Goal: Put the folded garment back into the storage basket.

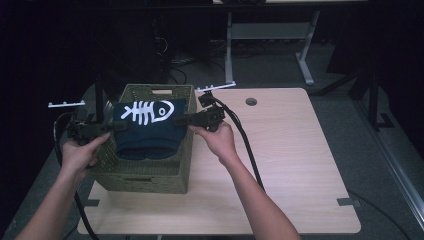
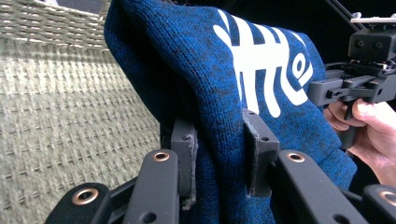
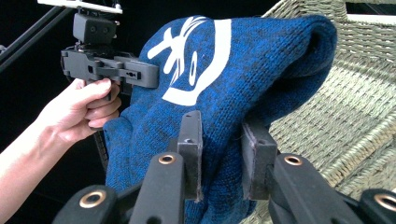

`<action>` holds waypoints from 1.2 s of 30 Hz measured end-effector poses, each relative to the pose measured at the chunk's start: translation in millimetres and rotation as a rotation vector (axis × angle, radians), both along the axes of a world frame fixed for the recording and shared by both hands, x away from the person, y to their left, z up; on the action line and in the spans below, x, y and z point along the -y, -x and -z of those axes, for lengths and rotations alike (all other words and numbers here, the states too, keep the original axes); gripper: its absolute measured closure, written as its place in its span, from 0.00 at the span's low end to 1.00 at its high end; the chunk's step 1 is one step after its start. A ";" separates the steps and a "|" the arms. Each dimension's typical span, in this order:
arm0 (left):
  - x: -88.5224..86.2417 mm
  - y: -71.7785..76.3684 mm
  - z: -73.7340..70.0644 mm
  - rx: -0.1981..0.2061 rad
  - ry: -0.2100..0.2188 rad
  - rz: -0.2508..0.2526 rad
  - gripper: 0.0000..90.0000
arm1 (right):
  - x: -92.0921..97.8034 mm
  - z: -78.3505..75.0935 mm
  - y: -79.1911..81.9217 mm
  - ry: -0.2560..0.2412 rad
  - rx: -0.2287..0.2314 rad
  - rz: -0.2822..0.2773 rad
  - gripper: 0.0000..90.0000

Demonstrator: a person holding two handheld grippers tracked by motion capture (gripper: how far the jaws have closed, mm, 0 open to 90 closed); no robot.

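Sweater [image 1: 148, 131], blue knit with a white fishbone print, folded and held over the basket [image 1: 145, 172], its lower fold sagging inside the rim. Left hand-held gripper [image 1: 119, 126] is clamped on the sweater's left edge; right hand-held gripper [image 1: 178, 120] is clamped on the right edge (both gripper views show knit pinched between the pads [image 2: 184, 156], and pads [image 3: 191, 149] likewise). Step in hand looks like lowering the folded sweater into the basket. To do it well: keep both grips level, bring the two sides down together so the fold stays flat, clear the woven walls, and let go only once the cloth rests on the bottom. Uneven release would likely unfold it.

Basket sits at the left part of a pale wood tabletop [image 1: 280, 165] with a cable hole [image 1: 251, 101]. Room dark; grey carpet [image 1: 340, 75], desk legs [image 1: 305, 60] behind.
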State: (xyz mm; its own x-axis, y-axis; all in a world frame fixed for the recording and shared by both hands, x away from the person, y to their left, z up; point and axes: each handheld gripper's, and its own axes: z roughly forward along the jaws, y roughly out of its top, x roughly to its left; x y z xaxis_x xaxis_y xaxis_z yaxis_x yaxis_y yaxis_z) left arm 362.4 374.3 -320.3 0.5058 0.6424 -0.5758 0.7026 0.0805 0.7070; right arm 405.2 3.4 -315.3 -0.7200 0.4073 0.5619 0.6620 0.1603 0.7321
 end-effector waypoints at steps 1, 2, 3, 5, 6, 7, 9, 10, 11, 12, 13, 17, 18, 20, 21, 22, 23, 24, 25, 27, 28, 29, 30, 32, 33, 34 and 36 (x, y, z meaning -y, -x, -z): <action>0.0 0.0 0.0 0.000 0.000 0.000 0.78 | -1.4 0.8 -0.7 0.000 0.001 0.001 0.81; -1.5 0.0 1.2 -0.003 -0.001 -0.002 0.78 | -2.9 1.6 -1.2 0.000 -0.002 -0.001 0.81; -3.3 -0.5 2.8 -0.006 0.000 -0.008 0.77 | -3.9 2.2 -1.5 0.001 -0.004 -0.001 0.81; -4.3 -0.6 3.4 -0.008 -0.002 -0.012 0.77 | -5.2 3.1 -1.8 0.006 -0.004 -0.002 0.81; -6.3 -1.1 4.8 -0.011 -0.004 -0.017 0.77 | -8.4 5.0 -2.9 0.004 -0.008 -0.001 0.81; -7.3 -1.5 5.6 -0.013 -0.004 -0.020 0.77 | -9.4 5.7 -3.6 0.004 -0.006 -0.001 0.81; -9.7 -2.2 7.1 -0.019 -0.004 -0.023 0.77 | -11.6 7.5 -4.9 0.006 -0.010 -0.003 0.81; -10.7 -2.4 7.8 -0.020 -0.007 -0.024 0.77 | -12.9 8.3 -5.4 0.006 -0.013 -0.002 0.81; -10.7 -2.4 7.8 -0.020 -0.007 -0.024 0.77 | -14.0 9.3 -5.9 0.010 -0.014 -0.003 0.81; -12.4 -2.7 9.0 -0.021 -0.014 -0.026 0.77 | -15.5 10.5 -6.3 0.009 -0.017 -0.003 0.81; -12.4 -2.7 9.0 -0.021 -0.014 -0.026 0.76 | -15.5 10.5 -6.3 0.009 -0.017 -0.003 0.81; -15.7 -3.4 12.7 -0.030 -0.015 -0.043 0.75 | -20.8 14.6 -7.6 0.012 -0.021 0.001 0.81; -17.0 -3.8 14.0 -0.035 -0.019 -0.046 0.75 | -21.7 15.5 -8.1 0.014 -0.019 -0.002 0.81; -18.5 -4.1 15.9 -0.038 -0.022 -0.052 0.75 | -24.9 17.8 -8.5 0.026 -0.020 -0.001 0.81; -18.9 -4.3 16.6 -0.040 -0.022 -0.055 0.75 | -27.0 19.5 -8.8 0.035 -0.023 -0.002 0.81; -19.7 -4.5 17.3 -0.042 -0.027 -0.054 0.75 | -27.0 19.5 -8.8 0.035 -0.023 -0.002 0.81; -20.9 -4.6 18.7 -0.047 -0.030 -0.059 0.75 | -29.5 21.4 -9.2 0.037 -0.028 0.000 0.81; -21.2 -4.9 19.3 -0.048 -0.034 -0.061 0.75 | -30.3 22.1 -9.3 0.037 -0.029 0.001 0.81; -21.6 -5.1 20.0 -0.051 -0.037 -0.063 0.75 | -31.0 23.1 -9.7 0.041 -0.030 0.001 0.81; -22.7 -5.4 21.3 -0.056 -0.043 -0.065 0.75 | -32.8 25.0 -10.2 0.046 -0.032 0.001 0.81; -22.7 -5.4 21.3 -0.056 -0.043 -0.065 0.75 | -32.8 25.0 -10.2 0.046 -0.032 0.001 0.81; -23.5 -5.5 22.3 -0.058 -0.043 -0.069 0.75 | -33.6 25.9 -10.5 0.050 -0.030 0.000 0.81; -24.6 -5.6 23.7 -0.061 -0.047 -0.073 0.74 | -35.8 27.6 -10.7 0.054 -0.035 -0.002 0.81; -25.1 -6.0 25.5 -0.067 -0.061 -0.075 0.74 | -37.8 29.4 -10.6 0.065 -0.037 -0.003 0.80; -25.2 -6.2 26.5 -0.072 -0.066 -0.077 0.74 | -38.7 30.0 -10.5 0.067 -0.038 -0.003 0.80; -25.3 -6.4 27.5 -0.075 -0.070 -0.079 0.74 | -39.4 31.0 -10.6 0.075 -0.035 -0.005 0.80; -25.9 -6.9 29.0 -0.080 -0.074 -0.082 0.74 | -41.3 32.6 -10.6 0.083 -0.037 -0.003 0.80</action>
